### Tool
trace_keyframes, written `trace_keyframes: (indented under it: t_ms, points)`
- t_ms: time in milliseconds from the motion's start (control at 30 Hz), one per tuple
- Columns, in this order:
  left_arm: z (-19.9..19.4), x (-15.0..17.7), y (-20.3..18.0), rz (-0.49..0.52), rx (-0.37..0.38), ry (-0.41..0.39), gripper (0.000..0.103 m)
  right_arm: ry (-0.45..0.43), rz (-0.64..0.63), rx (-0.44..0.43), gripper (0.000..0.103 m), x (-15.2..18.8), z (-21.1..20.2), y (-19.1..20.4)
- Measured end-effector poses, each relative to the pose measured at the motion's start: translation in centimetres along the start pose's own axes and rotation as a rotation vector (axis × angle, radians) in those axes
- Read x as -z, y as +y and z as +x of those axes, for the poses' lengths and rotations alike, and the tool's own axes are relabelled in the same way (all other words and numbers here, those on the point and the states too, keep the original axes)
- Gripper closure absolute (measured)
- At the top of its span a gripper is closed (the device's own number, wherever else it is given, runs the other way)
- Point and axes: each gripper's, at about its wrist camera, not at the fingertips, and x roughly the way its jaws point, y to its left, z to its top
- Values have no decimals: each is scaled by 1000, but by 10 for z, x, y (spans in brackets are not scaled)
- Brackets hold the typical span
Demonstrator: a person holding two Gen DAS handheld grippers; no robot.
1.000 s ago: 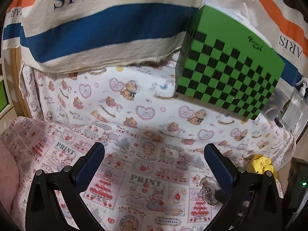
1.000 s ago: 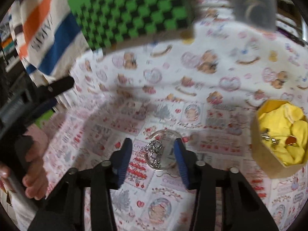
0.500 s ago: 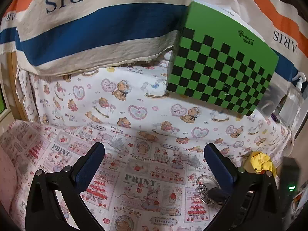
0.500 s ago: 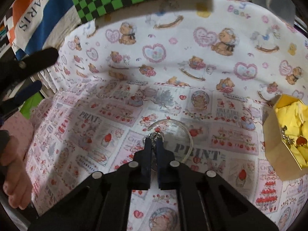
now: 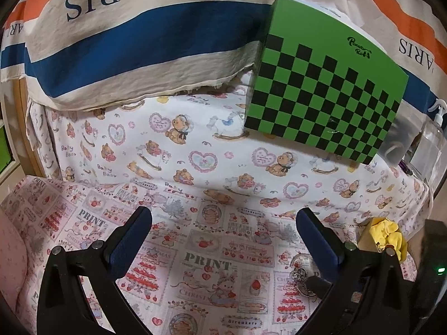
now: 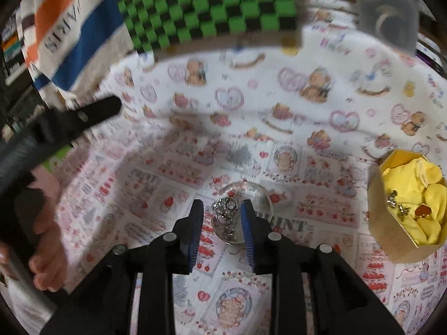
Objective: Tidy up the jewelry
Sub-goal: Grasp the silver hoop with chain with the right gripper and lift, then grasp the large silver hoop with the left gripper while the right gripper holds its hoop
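Note:
A small clear round dish (image 6: 259,195) holds a tangle of silver jewelry (image 6: 226,208) on the printed cloth. My right gripper (image 6: 220,209) is open, its fingers on either side of the jewelry, just above the dish. A tan box with yellow lining (image 6: 405,212) at the right holds a few small pieces, one with a red stone (image 6: 421,210). In the left wrist view my left gripper (image 5: 223,229) is wide open and empty above the cloth; the dish (image 5: 303,275) and the yellow-lined box (image 5: 387,237) lie at its lower right.
A green and black checkered box (image 5: 324,95) stands at the back right. A striped "PARIS" cloth (image 5: 134,42) hangs along the back. A clear pump bottle (image 5: 431,139) stands at the far right edge.
My right gripper was open a second ago, shut over the jewelry half a second ago, and has opened again over the dish. The left gripper drifted slightly.

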Motion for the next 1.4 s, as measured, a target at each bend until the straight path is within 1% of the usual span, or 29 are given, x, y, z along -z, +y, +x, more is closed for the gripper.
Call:
trace_keyframes:
  t_ms: [100, 167, 233, 267, 300, 367, 600, 700, 767, 833, 867, 900, 967, 1033, 1100, 1167, 1267, 1333, 1400]
  points:
    - [1, -1, 3, -11, 2, 3, 1, 36, 14, -1, 78, -2, 11, 0]
    - [2, -2, 4, -17, 4, 6, 1, 59, -6, 32, 78, -2, 19, 3]
    - [1, -2, 6, -25, -7, -8, 1, 61, -28, 72, 87, 0, 23, 5]
    - [1, -2, 6, -27, -19, -16, 1, 58, -36, 87, 99, 1, 24, 6]
    - [1, -3, 6, -25, -22, -16, 1, 55, -37, 93, 101, 2, 23, 5]
    - [2, -3, 5, -21, -11, -7, 1, 21, -18, 70, 101, 4, 15, 2]
    - [0, -1, -2, 7, -15, -14, 1, -125, -9, 25, 101, 3, -47, -2]
    - [1, 0, -5, 23, -19, -11, 1, -198, 24, -2, 101, 2, -77, -12]
    - [1, 2, -8, 32, -20, -9, 1, -274, 38, -21, 101, 2, -100, -18]
    - [3, 3, -11, 42, -6, 2, 1, -342, 15, -5, 101, 3, -117, -20]
    - [3, 4, -14, 47, 7, 11, 1, -376, -13, 18, 101, 4, -126, -21]
    - [4, 5, -17, 55, 26, 20, 1, -391, -26, 36, 101, 5, -131, -22]
    - [3, 7, -25, 81, 57, 25, 1, -404, -10, 51, 101, 9, -140, -30]
    - [-1, 8, -35, 113, 93, 28, 1, -402, 30, 38, 101, 13, -142, -43]
    - [-1, 11, -50, 152, 135, 60, 1, -392, 52, 55, 101, 14, -139, -51]
    - [1, 15, -69, 231, 164, 100, 1, -394, 96, 64, 101, 13, -138, -61]
    - [7, 24, -99, 382, 171, 159, 1, -381, 137, 36, 101, 18, -139, -74]
    - [18, 32, -114, 451, 164, 222, 1, -377, 151, 40, 101, 20, -139, -79]
    - [29, 37, -126, 485, 124, 250, 1, -372, 175, 33, 101, 20, -139, -85]
